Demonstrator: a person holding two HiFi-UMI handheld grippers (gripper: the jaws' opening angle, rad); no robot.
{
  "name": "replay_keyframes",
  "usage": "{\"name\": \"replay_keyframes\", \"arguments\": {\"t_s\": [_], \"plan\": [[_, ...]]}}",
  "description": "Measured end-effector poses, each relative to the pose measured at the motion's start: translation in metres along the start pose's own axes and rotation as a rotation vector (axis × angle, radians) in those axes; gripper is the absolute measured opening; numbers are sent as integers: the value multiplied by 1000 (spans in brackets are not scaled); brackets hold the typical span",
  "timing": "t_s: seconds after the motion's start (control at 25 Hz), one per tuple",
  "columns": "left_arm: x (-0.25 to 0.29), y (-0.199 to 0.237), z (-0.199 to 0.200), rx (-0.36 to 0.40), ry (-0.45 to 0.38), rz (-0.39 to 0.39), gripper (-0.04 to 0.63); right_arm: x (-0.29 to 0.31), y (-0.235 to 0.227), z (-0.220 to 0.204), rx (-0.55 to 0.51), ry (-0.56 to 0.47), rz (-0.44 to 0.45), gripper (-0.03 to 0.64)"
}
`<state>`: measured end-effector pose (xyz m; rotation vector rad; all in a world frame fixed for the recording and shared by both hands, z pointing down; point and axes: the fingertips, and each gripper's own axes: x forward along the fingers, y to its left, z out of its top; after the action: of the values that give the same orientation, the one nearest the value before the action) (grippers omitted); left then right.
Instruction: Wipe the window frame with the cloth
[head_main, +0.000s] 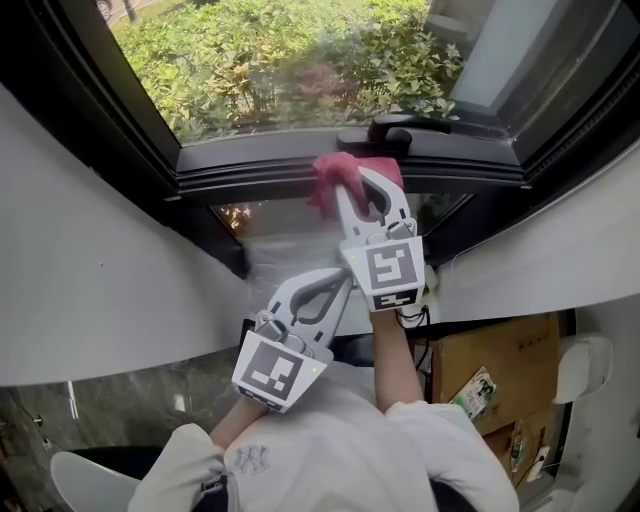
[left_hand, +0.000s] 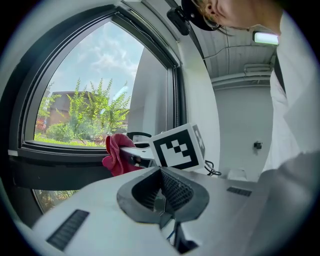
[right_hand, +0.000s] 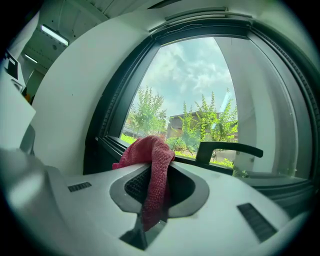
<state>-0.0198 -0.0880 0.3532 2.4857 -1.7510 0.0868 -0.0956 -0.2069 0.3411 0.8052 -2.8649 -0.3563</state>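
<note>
White plastic left hand-held gripper (head_main: 340, 282): jaws together, empty, idle. Right hand-held gripper (head_main: 365, 190): clamped on crumpled red woven cloth (head_main: 335, 172), pressed to dark window frame (head_main: 250, 180) below black lever handle (head_main: 395, 128). Advised: firm contact, drag along rail. Brown cardboard box (head_main: 500, 355), below sill: contents unclear.

Against window frame (head_main: 250, 178): cloth (head_main: 333, 172); handle (head_main: 396, 128) just right

The head view looked steeply down from above onto the window frame (head_main: 260, 165). The left gripper view faced the window from farther back, the right gripper view from close against it. All three shared the cloth (head_main: 335, 172) and handle (head_main: 395, 128).
</note>
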Motion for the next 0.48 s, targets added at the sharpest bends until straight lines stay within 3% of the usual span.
{"name": "replay_keyframes", "arguments": {"t_s": [0.48], "plan": [[15, -5, -1, -19, 14, -22, 8, -10, -21, -6, -6, 13, -48, 67]]}}
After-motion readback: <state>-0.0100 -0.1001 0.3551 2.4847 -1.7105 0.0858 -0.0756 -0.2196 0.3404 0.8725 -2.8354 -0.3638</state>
